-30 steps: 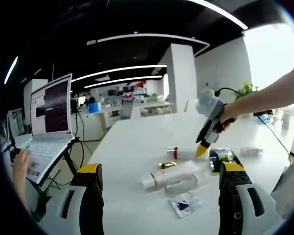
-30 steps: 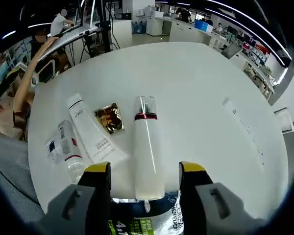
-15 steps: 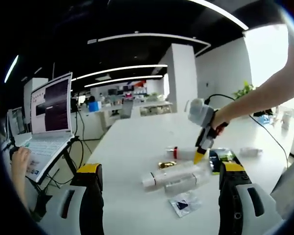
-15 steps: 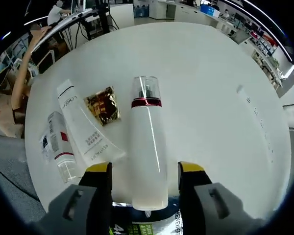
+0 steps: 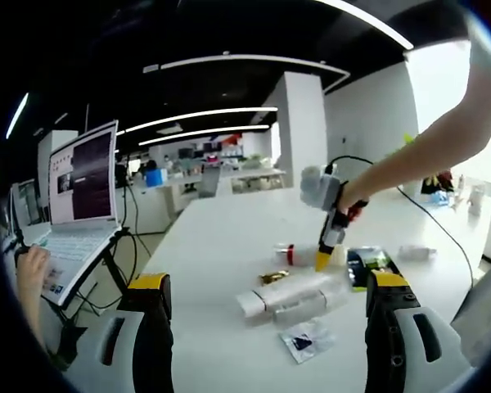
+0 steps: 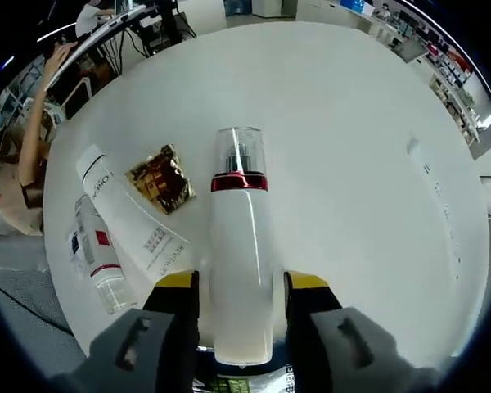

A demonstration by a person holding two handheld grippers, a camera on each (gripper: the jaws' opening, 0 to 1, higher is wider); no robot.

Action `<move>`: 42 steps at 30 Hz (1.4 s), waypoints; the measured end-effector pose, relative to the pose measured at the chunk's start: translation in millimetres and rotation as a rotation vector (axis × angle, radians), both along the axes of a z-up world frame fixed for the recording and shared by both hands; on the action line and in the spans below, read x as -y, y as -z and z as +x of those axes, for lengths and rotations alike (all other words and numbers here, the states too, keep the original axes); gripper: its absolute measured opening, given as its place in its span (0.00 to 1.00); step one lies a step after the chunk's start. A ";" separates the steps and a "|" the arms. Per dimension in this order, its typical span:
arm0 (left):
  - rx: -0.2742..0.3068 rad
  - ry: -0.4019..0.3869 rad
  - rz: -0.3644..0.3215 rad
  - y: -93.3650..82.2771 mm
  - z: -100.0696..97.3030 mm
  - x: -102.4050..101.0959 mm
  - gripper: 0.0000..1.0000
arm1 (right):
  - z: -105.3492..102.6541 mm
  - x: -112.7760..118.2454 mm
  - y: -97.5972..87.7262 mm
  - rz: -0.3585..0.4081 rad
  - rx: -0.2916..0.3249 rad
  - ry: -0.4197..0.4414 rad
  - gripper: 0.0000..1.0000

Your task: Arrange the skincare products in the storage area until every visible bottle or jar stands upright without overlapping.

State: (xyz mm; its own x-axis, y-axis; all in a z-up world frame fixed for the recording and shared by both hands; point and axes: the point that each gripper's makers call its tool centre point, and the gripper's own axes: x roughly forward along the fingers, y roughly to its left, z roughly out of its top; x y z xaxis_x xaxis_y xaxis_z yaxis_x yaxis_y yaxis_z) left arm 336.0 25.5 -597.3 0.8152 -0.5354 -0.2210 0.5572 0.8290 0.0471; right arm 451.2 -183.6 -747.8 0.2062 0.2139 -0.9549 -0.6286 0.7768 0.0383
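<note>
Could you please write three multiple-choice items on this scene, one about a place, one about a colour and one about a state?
1. Where does the gold sachet lie?
A. between the white tube and the white pump bottle
B. on the laptop
C. inside a box

2. What colour is the band under the pump bottle's clear cap?
A. green
B. red
C. blue

3. How is the pump bottle placed?
A. standing upright
B. hanging in the air
C. lying flat on the white table

Answers:
1 A, the sachet sits between the two in the right gripper view.
2 B, a red ring circles the neck.
3 C, it lies lengthwise between the jaws of the right claw; the left claw is open.
</note>
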 end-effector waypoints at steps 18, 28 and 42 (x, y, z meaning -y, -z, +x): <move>-0.004 0.016 0.011 1.2 -3.2 3.8 0.97 | -4.4 3.9 3.6 -0.116 -0.053 -0.097 0.30; -0.012 0.025 0.022 3.7 -4.2 5.0 0.97 | -4.3 4.7 2.9 -0.114 -0.043 -0.074 0.29; -0.019 0.046 0.039 4.6 -3.6 8.2 0.97 | -6.3 3.0 -0.1 -0.125 0.008 -0.097 0.25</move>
State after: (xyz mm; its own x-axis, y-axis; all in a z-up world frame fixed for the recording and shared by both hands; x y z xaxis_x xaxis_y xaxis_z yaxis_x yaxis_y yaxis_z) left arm 332.3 17.3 -601.9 0.7855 -0.5628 -0.2572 0.5957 0.8003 0.0679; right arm 444.8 -186.6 -747.7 0.1984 0.1124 -0.9737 -0.7007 0.7109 -0.0607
